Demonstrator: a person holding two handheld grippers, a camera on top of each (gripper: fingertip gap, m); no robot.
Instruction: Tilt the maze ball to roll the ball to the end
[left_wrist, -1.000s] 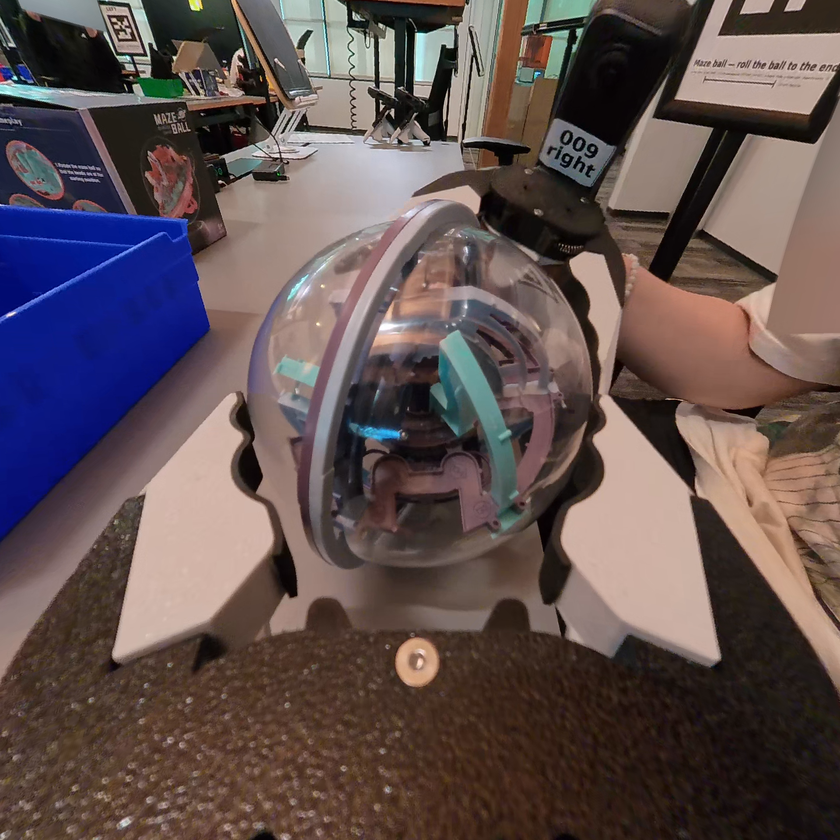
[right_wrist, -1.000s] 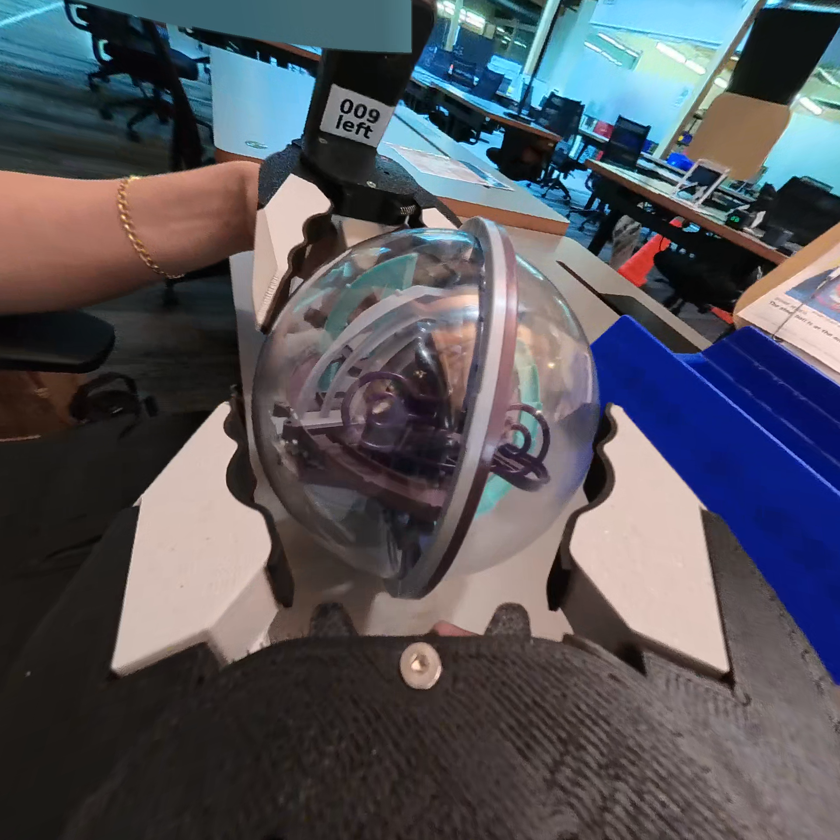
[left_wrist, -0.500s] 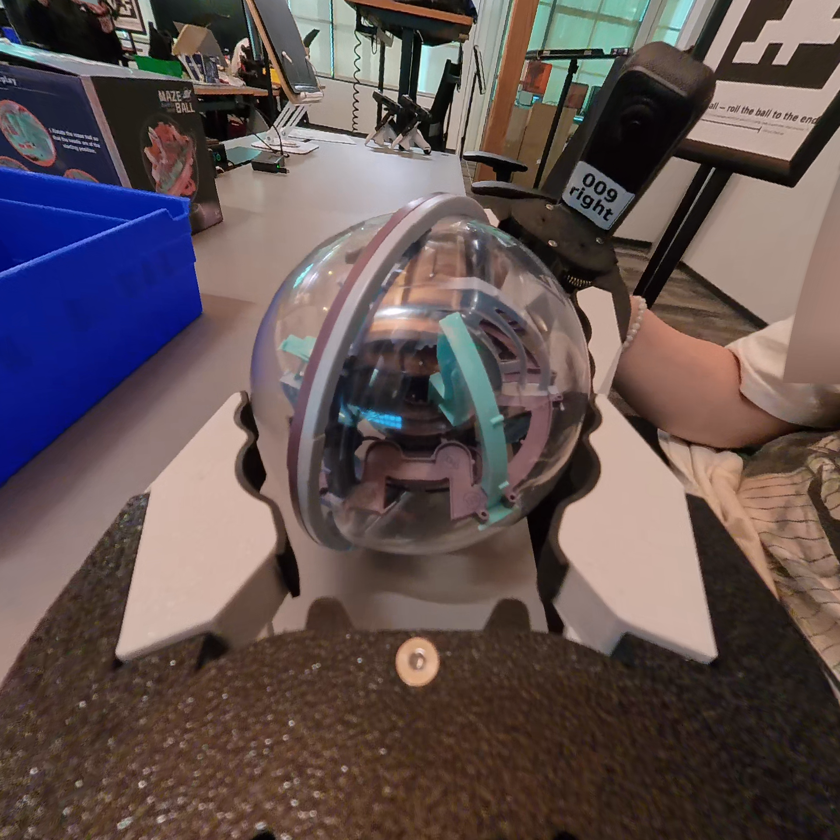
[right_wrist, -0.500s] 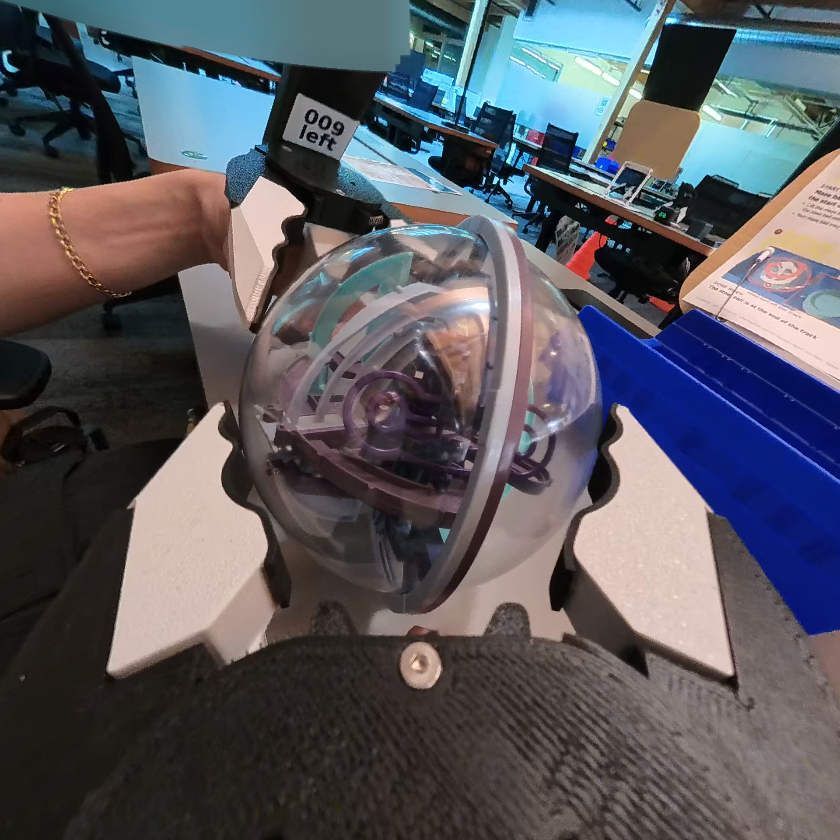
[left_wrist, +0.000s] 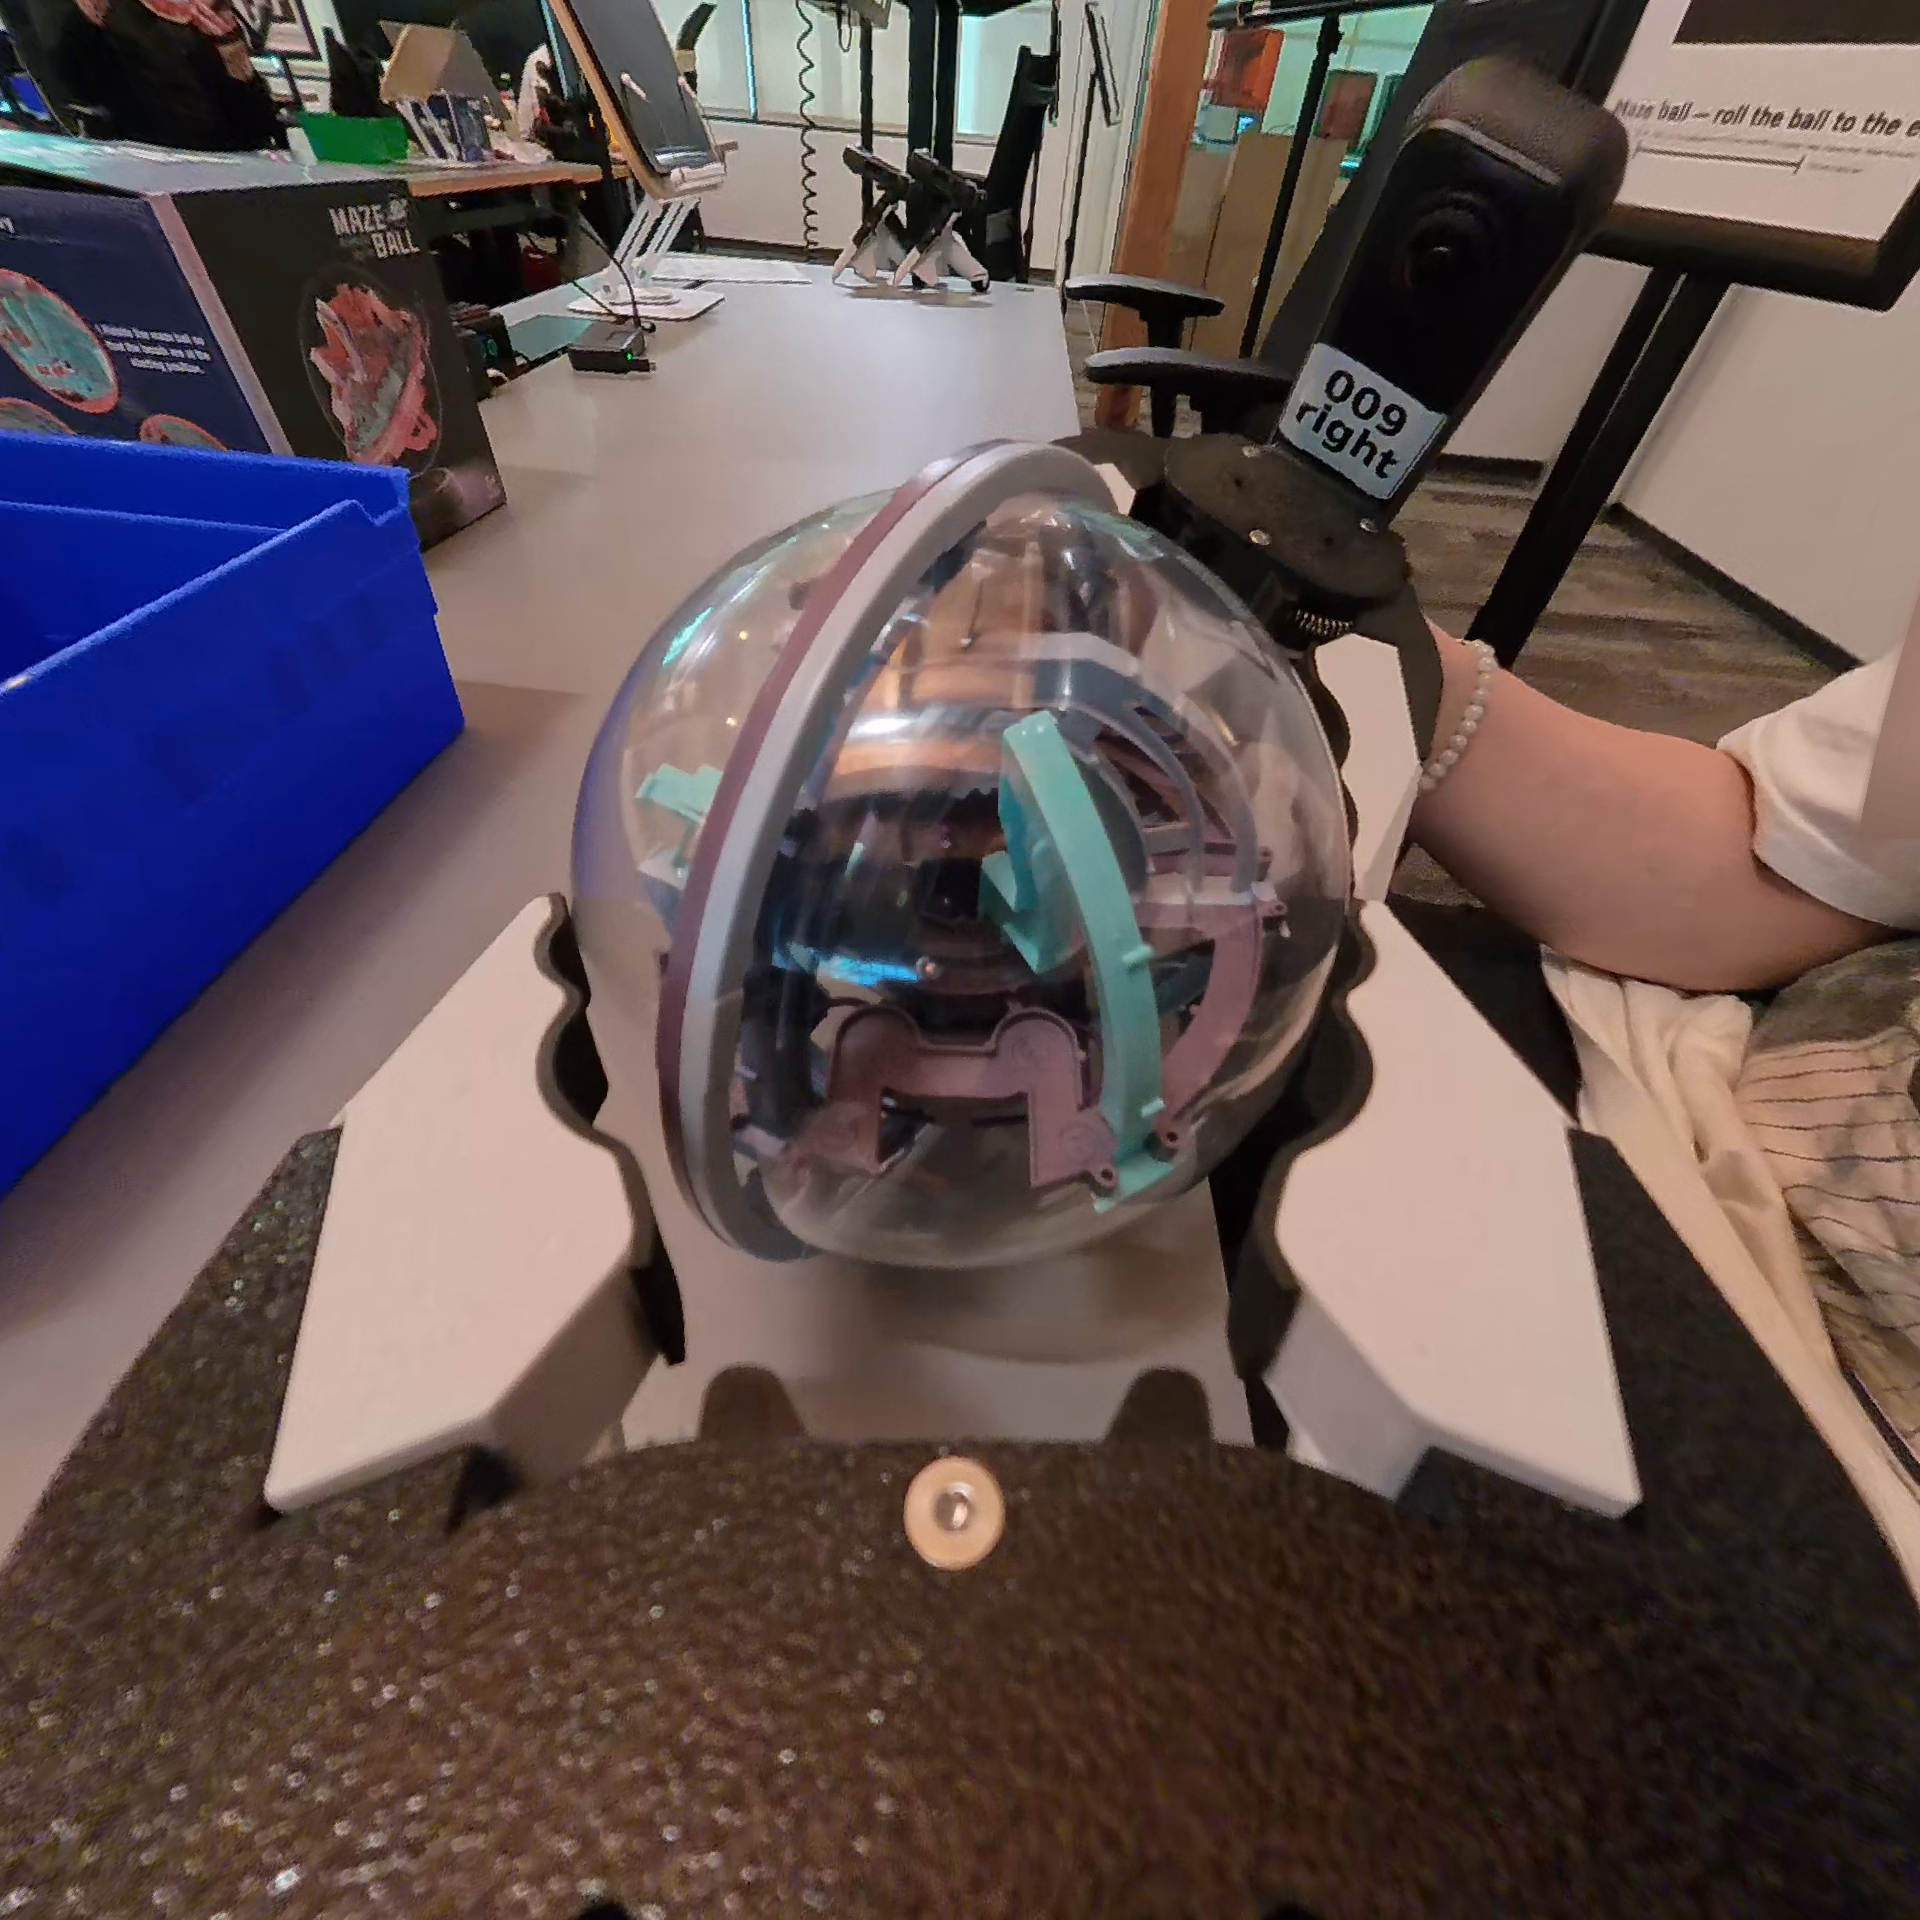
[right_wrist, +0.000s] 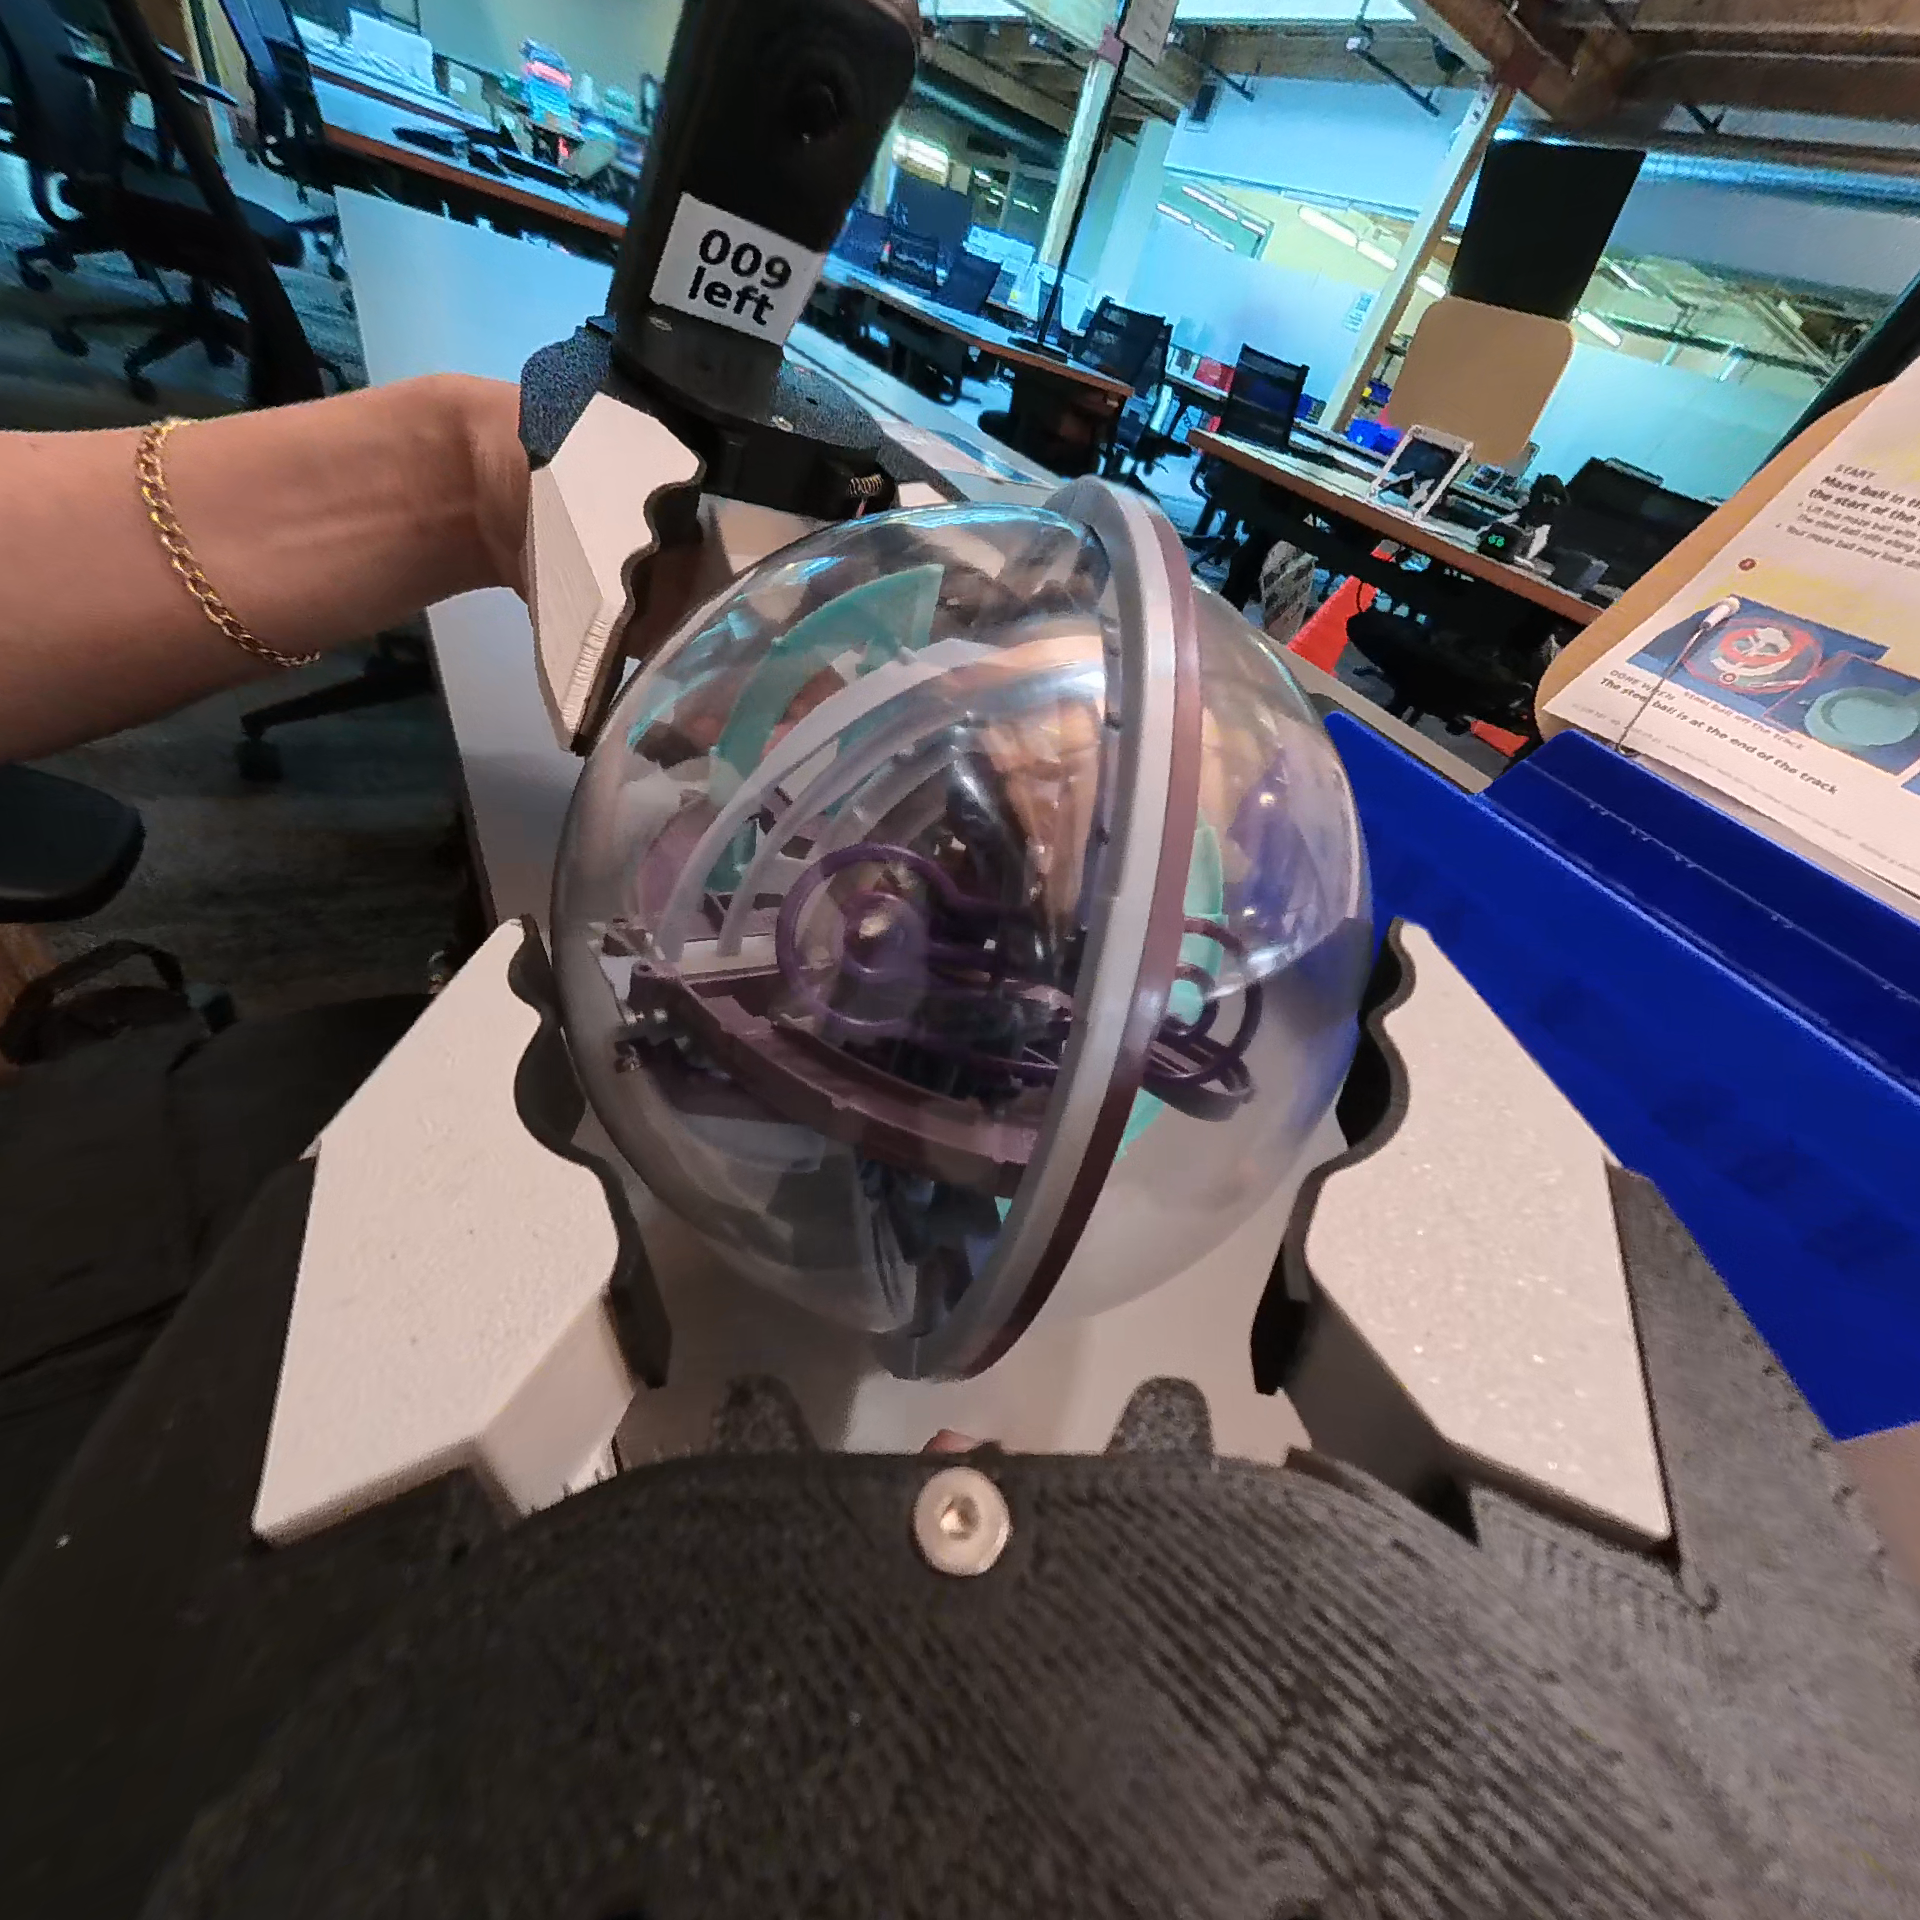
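Each hand-held gripper has a rough black textured body with a single silver screw (left_wrist: 954, 1512) at its centre and two broad white fingers (left_wrist: 457, 1195) lined with wavy black pads. The left hand-held gripper (right_wrist: 665, 582) and the right hand-held gripper (left_wrist: 1340, 623) each carry a black camera housing bearing a white label. The person wears a gold chain bracelet (right_wrist: 197, 561) on the left wrist, a pearl bead bracelet (left_wrist: 1460, 717) on the right, and a white short sleeve (left_wrist: 1829, 790).
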